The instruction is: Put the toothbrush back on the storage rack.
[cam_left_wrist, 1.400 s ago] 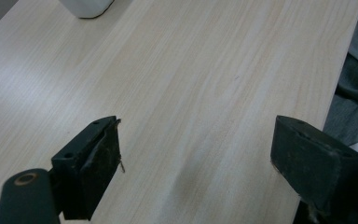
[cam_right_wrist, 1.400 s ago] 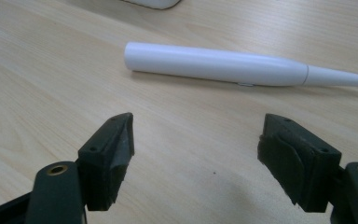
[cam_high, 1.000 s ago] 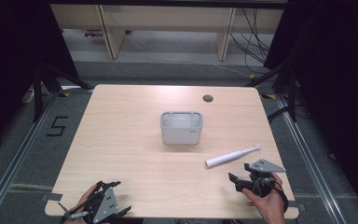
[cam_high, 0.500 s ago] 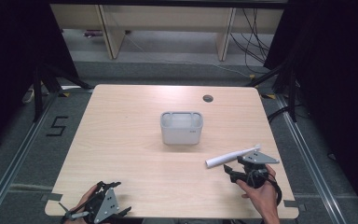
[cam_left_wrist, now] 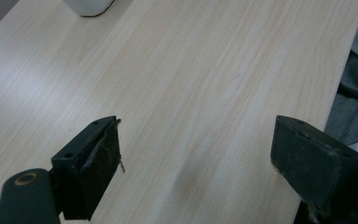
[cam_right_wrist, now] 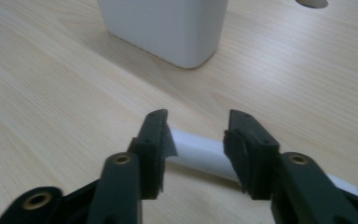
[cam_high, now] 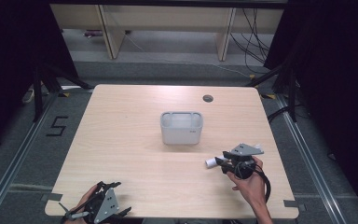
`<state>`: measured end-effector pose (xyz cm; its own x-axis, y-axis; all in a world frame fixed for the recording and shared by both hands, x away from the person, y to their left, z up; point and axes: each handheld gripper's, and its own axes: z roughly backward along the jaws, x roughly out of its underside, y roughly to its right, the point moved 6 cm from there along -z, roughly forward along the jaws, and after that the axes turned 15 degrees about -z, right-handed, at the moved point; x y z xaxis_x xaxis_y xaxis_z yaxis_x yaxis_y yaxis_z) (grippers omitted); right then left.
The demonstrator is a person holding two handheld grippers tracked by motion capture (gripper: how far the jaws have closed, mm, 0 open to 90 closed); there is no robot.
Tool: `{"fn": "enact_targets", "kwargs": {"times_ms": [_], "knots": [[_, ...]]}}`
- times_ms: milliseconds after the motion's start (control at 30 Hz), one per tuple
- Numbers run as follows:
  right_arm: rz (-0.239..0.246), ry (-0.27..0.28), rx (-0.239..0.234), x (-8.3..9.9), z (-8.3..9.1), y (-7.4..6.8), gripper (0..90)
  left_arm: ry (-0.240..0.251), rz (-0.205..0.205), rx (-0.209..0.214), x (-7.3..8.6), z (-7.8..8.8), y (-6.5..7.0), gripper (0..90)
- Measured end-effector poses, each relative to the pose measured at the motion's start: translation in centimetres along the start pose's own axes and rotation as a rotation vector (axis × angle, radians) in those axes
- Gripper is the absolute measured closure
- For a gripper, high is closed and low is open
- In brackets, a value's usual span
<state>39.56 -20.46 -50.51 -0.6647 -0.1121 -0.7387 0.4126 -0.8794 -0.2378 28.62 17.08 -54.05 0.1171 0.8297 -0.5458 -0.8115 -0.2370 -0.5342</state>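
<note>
Near edge, left side: my left gripper (cam_high: 103, 208) sits low at the worktop's (cam_high: 121, 140) front edge, jaws spread wide with nothing but bare wood grain between them. Well apart from the work. Not the hand for this.

Near edge, right side: my right gripper (cam_right_wrist: 193, 140) is on the job. Its jaws straddle the white electric toothbrush (cam_right_wrist: 200, 153), which lies flat on the worktop. The jaws have just been closing, with the handle between them. In the right gripper view the pads stand at either flank of the handle; I judge them close to touching, but a sliver of gap may remain on both sides, so I would not call it a pinch yet.

The relation that matters: the toothbrush's long axis runs crosswise to the jaws, entering at one side and leaving at the other, so the closing line cuts squarely across the handle. In the high view its thick white end (cam_high: 211, 162) pokes out left of the right gripper, and the slimmer end trails off to the right behind the grey plate.

Farther on: the white holder cup (cam_high: 182, 127) stands upright mid-worktop, beyond and left of the right gripper, apart from the toothbrush. Likely the destination; the handle would need tipping upright first.

Far: a small round hole (cam_high: 208, 98) in the worktop.
</note>
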Motion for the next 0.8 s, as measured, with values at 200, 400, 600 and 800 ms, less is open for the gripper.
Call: {"fn": "enact_targets", "kwargs": {"times_ms": [200, 400, 600, 800], "knots": [[0.051, -0.021, -0.012, -0.5, -1.5, -0.1, 81.5, -0.007, -0.003, 0.004, 0.1, 0.0, 0.0, 15.3], [0.049, -0.058, -0.012, -0.6, -2.8, -0.2, 87.2, -0.008, -0.004, -0.001, 0.1, -0.1, 0.0, 15.3], [0.058, -0.078, 0.000, -0.7, -4.0, -0.5, 88.7, -0.007, -0.004, 0.005, 0.1, 0.0, 0.0, 15.3], [0.072, -0.093, 0.013, -0.8, -4.8, -0.5, 88.7, 0.000, -0.005, -0.001, 0.0, 0.0, 0.0, 15.3]]}}
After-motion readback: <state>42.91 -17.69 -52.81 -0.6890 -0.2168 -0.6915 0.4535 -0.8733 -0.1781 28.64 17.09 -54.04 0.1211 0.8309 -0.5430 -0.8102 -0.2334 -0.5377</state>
